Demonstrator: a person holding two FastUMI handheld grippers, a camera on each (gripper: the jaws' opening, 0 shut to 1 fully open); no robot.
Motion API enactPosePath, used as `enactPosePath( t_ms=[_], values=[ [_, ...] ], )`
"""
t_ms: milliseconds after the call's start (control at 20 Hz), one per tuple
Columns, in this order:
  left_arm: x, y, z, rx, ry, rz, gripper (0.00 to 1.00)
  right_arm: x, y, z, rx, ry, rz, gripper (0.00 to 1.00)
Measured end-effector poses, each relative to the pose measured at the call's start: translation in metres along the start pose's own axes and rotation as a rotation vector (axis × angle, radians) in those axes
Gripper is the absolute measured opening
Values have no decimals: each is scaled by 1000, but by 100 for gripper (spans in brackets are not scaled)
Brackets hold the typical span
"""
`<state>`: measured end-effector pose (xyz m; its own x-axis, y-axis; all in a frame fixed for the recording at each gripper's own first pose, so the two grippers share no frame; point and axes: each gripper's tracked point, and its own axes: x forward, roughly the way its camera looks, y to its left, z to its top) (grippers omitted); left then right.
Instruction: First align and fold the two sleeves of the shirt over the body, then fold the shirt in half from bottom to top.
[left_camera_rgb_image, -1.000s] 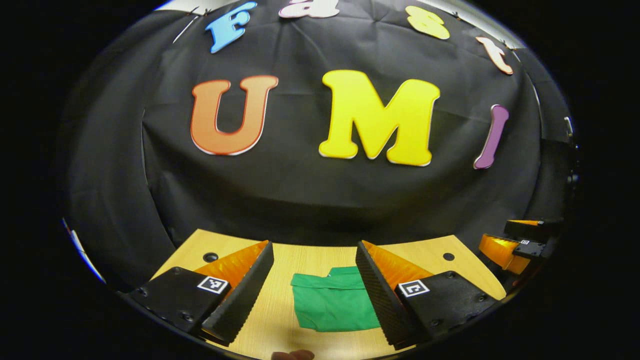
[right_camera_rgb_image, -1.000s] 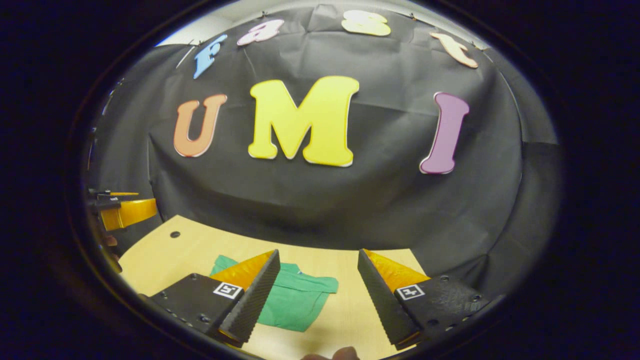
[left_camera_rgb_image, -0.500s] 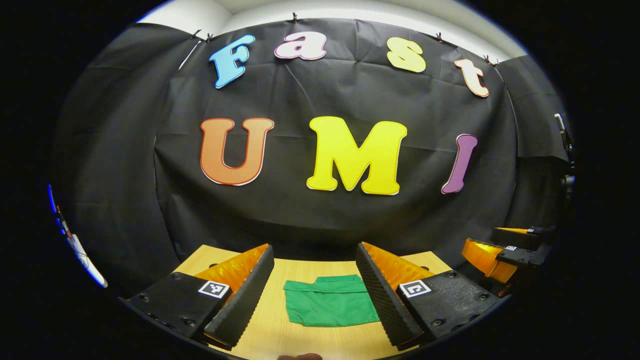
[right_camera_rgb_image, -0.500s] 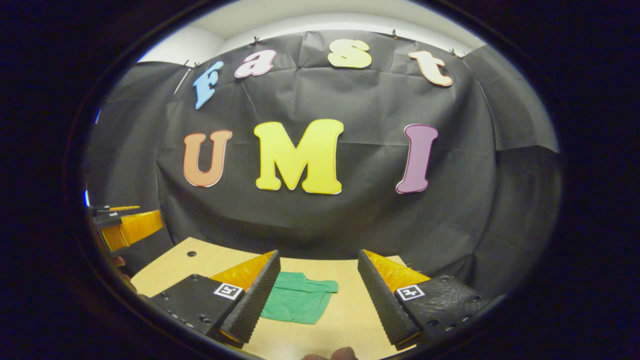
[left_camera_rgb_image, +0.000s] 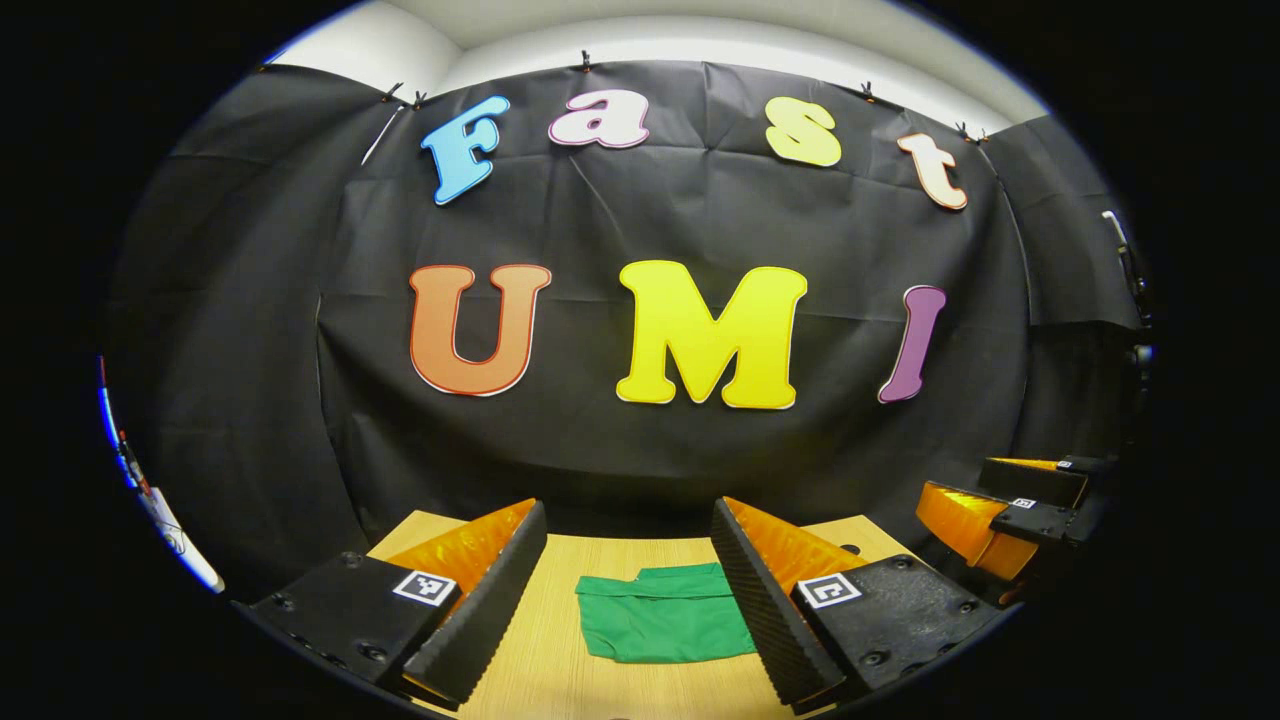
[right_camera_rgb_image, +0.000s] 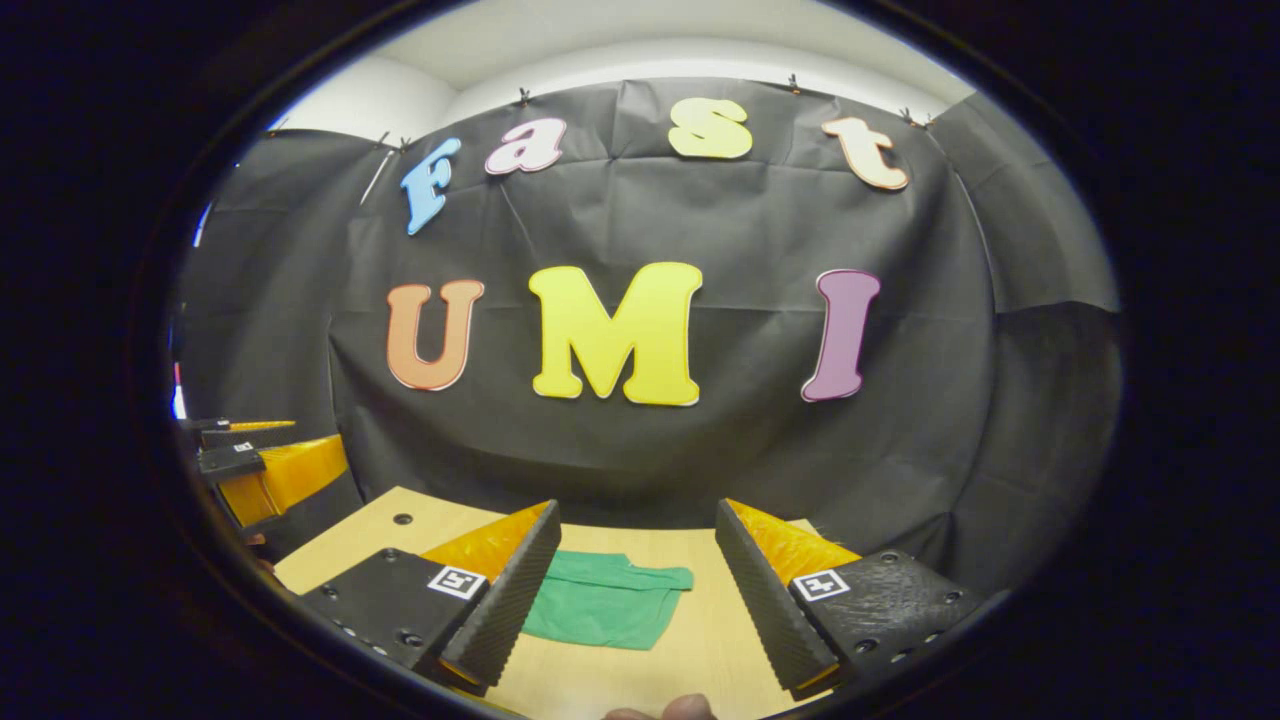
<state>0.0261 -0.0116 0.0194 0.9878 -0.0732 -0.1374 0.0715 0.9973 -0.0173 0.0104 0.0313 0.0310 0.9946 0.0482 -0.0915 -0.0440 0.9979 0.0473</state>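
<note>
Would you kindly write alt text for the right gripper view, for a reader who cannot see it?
A folded green shirt lies on a light wooden table, seen between the open fingers of the right gripper, which hovers above it and holds nothing. The left gripper shows at the left edge, off the table, and the booth's black cloth wall rises behind.

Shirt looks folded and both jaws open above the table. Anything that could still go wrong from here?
1. The green shirt lies in a compact bundle on the wooden table, but its near edge looks slightly uneven, so the fold may spring loose.
2. The left gripper and right gripper hang open just above the cloth; a dip could snag it and drag it apart.
</note>
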Motion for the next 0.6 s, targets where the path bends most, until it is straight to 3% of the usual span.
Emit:
enactPosePath(
  t_ms=[600],
  values=[
    [12, -16, 0, 12, -3, -9, 100, 10, 2, 10, -8, -39, 15, 97]
  ],
)
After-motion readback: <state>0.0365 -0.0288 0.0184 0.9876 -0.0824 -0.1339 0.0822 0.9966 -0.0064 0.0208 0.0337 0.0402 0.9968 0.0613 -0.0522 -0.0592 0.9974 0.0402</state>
